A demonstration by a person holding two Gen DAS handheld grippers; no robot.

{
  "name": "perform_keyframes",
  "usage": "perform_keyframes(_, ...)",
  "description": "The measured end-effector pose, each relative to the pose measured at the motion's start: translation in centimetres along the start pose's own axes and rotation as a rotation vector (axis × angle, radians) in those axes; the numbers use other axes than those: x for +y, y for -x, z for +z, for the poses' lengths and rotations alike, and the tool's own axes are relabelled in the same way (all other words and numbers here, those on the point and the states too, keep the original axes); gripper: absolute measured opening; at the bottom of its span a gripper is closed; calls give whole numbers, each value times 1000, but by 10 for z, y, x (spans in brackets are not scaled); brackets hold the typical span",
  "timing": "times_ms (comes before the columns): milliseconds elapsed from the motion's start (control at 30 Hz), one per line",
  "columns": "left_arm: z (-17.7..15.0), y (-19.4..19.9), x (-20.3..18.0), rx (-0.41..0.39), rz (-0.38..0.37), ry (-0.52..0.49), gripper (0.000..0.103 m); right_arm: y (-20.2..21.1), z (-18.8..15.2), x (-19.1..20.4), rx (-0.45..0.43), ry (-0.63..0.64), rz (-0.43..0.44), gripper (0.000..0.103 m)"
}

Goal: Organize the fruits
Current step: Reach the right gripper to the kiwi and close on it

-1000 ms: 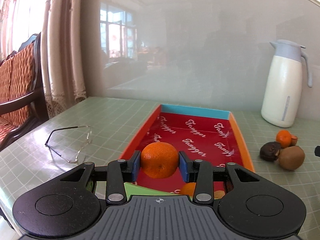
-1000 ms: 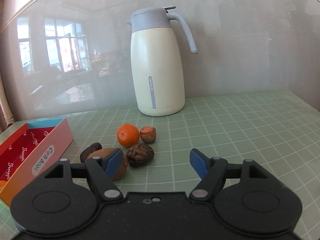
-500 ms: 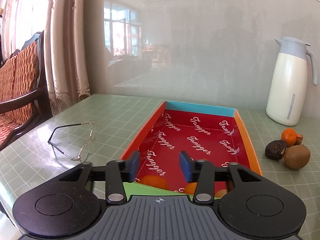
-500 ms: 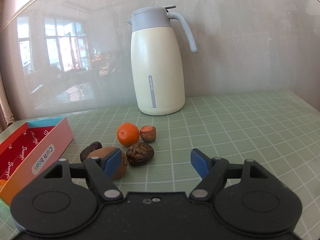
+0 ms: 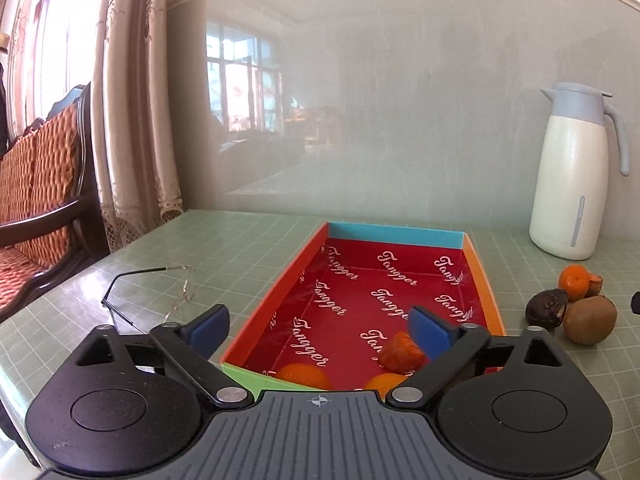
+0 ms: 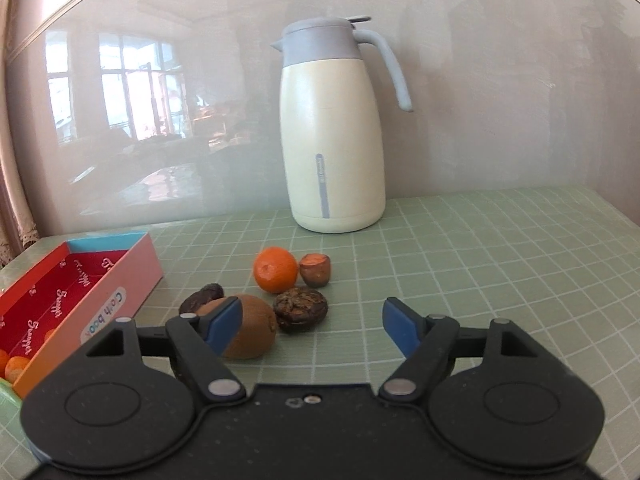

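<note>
- Left of the red box (image 5: pixel 360 292), eyeglasses (image 5: pixel 160 292) lie on the table.
- The left gripper (image 5: pixel 320 330) hovers over the box's near end, fingers spread wide, holding nothing.
- Two oranges (image 5: pixel 304 376) and a reddish fruit (image 5: pixel 400 354) lie inside the box's near end.
- Right of the box, a kiwi (image 6: pixel 256 332), tangerine (image 6: pixel 276 270) and dark fruits cluster.
- The right gripper (image 6: pixel 312 324) is spread wide and empty, near the kiwi.
- The jug (image 6: pixel 332 140) stands behind the cluster, right of the box.

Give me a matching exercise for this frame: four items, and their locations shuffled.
Items:
1. eyeglasses
2. kiwi
3. thermos jug
4. left gripper

Places:
A. upright at the wall
B. open above the box's near end
C. on the table left of the box
D. among the loose fruit right of the box

Pairs: 1-C, 2-D, 3-A, 4-B
</note>
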State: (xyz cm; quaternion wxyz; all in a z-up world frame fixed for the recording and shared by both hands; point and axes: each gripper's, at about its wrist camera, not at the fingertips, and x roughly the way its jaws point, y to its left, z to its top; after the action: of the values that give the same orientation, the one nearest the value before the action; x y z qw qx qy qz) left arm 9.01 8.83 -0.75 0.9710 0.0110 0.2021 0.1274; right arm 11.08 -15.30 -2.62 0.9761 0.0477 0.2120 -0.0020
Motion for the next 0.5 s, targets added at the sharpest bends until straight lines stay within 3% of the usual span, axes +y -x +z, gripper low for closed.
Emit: perform_keyframes(500,-2,2,21,3,23,24,103,-4,-4,40,12,100,27,80)
